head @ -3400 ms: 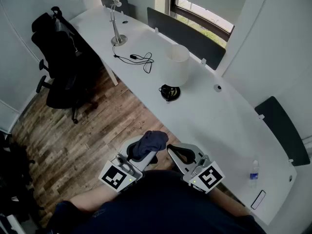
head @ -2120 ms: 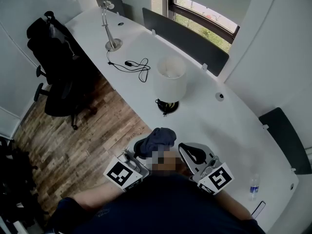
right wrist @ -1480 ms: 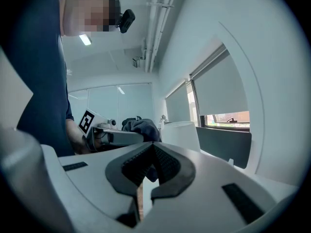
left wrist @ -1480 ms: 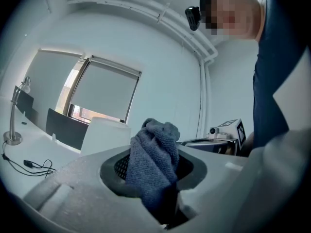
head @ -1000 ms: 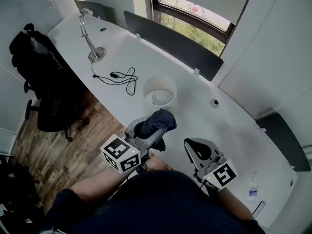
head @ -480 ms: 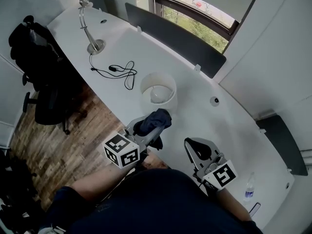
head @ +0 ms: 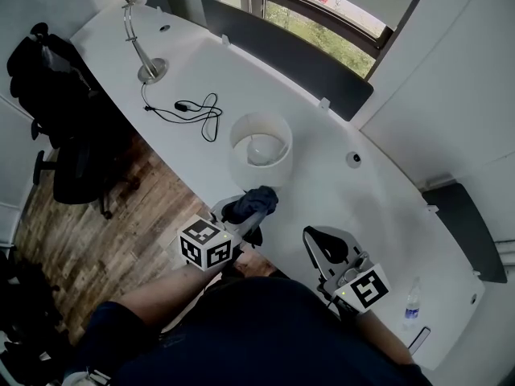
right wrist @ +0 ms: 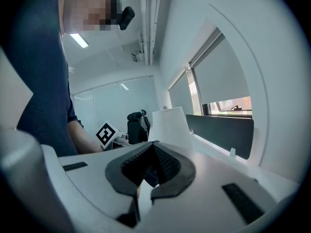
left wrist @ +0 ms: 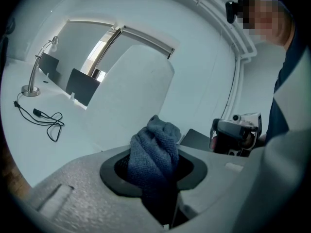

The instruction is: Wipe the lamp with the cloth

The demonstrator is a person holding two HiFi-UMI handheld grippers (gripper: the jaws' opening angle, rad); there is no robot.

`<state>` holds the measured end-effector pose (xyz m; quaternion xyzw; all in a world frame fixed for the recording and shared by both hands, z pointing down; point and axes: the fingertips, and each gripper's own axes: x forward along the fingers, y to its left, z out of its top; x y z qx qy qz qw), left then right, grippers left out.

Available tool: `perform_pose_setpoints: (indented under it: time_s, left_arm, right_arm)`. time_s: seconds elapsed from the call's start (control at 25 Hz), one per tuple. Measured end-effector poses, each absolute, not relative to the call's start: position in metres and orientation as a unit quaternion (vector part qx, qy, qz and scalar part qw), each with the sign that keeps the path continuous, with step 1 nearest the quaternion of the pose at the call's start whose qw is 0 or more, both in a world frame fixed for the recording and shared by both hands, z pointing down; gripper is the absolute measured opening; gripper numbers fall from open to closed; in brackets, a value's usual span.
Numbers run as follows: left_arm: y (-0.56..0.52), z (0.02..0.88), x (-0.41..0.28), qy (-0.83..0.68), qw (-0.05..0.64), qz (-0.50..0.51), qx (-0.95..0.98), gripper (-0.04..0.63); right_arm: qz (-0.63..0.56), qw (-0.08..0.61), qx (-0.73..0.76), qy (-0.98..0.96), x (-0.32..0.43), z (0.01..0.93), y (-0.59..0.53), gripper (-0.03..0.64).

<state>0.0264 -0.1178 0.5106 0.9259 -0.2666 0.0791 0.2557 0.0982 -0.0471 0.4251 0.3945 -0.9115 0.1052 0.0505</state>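
A white table lamp (head: 260,149) with a drum shade stands on the curved white desk (head: 378,207); its shade also shows in the right gripper view as the lamp (right wrist: 169,124) and fills the middle of the left gripper view as the lamp (left wrist: 131,96). My left gripper (head: 241,211) is shut on a bunched dark blue cloth (head: 251,203), also seen as the cloth (left wrist: 155,152), just below the shade's near edge. My right gripper (head: 322,245) hangs to the right of the lamp, shut and empty (right wrist: 146,178).
A silver desk lamp (head: 140,40) and a coiled black cable (head: 195,111) lie at the desk's far left. A black office chair (head: 56,103) stands on the wood floor. Dark divider panels (head: 282,55) line the desk's back edge. A water bottle (head: 413,302) sits at the right end.
I have stepped up to the desk: the lamp has come from far ahead to right in front of me. The left gripper with the cloth has risen toward the shade. The right gripper stays low.
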Motion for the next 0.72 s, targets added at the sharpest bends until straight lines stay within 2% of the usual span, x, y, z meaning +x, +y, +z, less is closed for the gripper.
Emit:
perform_pose_setpoints:
  time_s: [0.28, 0.72]
  left_arm:
    - [-0.116, 0.525, 0.020, -0.262, 0.264, 0.095, 0.923, 0.135]
    - [-0.128, 0.444, 0.004, -0.254, 0.220, 0.044, 0.941, 0.135]
  right_arm:
    - [0.105, 0.049, 0.396, -0.911, 0.087, 0.425, -0.043, 0.011]
    - [0.097, 0.022, 0.402, -0.910, 0.075, 0.410, -0.039, 0.011]
